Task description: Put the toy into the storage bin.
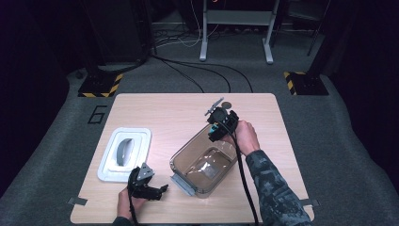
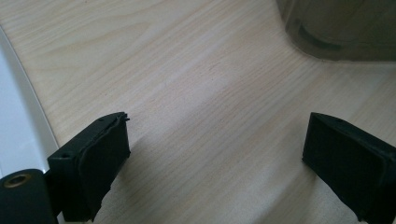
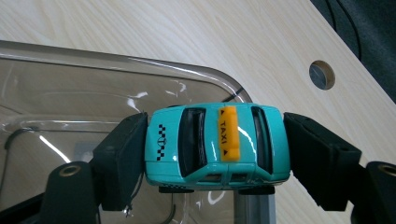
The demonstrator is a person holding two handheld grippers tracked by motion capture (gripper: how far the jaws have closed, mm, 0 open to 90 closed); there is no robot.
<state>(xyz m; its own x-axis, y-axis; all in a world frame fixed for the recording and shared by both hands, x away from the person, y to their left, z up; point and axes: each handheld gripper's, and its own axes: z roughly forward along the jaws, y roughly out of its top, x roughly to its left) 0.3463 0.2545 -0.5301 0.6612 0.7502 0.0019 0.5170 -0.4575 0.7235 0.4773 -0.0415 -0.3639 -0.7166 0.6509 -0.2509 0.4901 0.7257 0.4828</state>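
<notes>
Gripping a teal toy taxi (image 3: 215,145) end to end, the right tongs (image 3: 215,154) are hanging over the rim of a clear plastic box (image 1: 188,162) on the table (image 1: 179,113), while the left tongs (image 2: 215,168) are resting open beside a white lid (image 1: 109,165).

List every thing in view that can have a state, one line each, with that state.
Clear container: open, lid off, upright on the table.
White lid: off the container, lying flat beside it.
Toy taxi: clamped end to end, held over the container's rim.
Right gripper: shut on the toy taxi.
Left gripper: open, nothing between its jaws.
</notes>
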